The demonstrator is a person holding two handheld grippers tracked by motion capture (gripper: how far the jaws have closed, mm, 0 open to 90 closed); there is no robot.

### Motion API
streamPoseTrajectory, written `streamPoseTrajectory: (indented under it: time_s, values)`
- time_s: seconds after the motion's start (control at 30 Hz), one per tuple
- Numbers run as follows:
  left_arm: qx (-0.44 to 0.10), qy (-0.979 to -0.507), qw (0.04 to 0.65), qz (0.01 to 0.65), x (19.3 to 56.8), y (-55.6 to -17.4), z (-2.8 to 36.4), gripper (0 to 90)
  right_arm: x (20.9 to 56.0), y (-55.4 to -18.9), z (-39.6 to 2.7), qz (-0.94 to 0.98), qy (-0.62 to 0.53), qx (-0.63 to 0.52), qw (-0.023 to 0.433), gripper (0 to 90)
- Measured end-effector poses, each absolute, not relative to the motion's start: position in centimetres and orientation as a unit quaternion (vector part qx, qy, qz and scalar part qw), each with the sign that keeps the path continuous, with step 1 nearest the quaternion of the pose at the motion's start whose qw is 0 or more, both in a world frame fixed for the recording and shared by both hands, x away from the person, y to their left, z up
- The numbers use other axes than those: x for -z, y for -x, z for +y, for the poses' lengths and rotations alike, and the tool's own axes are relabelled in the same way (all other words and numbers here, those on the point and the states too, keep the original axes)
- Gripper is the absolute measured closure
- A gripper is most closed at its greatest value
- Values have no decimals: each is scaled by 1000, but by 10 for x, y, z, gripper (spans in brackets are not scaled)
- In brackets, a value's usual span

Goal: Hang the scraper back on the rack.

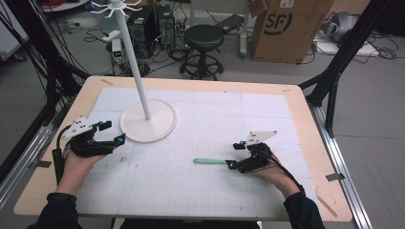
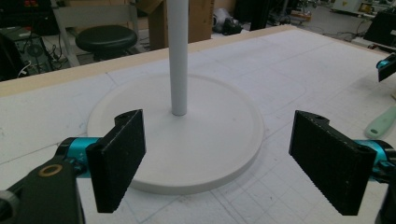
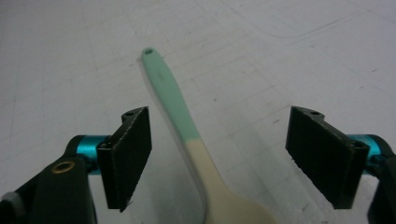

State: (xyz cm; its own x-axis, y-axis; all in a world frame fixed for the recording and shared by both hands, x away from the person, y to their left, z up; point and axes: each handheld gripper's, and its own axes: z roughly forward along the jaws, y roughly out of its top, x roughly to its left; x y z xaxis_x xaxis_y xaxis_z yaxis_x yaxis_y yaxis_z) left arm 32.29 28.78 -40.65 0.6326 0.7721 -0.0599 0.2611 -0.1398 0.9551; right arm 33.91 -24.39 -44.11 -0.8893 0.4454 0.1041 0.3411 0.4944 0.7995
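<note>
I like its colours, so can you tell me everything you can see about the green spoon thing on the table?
The spoon looks like smooth silicone or plastic. Its long handle is mint green with a small hole at the tip; lower down it turns cream and widens toward the head, which is cut off at the picture's edge. It lies flat on the white gridded mat. The right gripper sits over its cream end, jaws open on either side, not touching it.

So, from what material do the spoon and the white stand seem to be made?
The spoon: probably wood with a mint-green coated handle, matte; the pale bare part looks like wood, though silicone is possible. The stand: smooth white plastic or painted metal, slightly glossy; the look leaves it open.
</note>
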Motion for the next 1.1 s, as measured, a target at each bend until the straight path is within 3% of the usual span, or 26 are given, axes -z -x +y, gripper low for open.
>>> streamPoseTrajectory:
  time_s: [0.3, 0.67, 1.1]
  values:
    - [-231, -724, 544, 355, 406, -322, 285, 196, 447, -338, -237, 884, -197, -421, 49, 449]
    - [-232, -733, 535, 350, 407, -322, 281, 206, 447, -332, -234, 903, -148, -396, 74, 731]
    - [-231, -739, 529, 346, 408, -322, 276, 215, 447, -336, -236, 898, -170, -404, 47, 800]
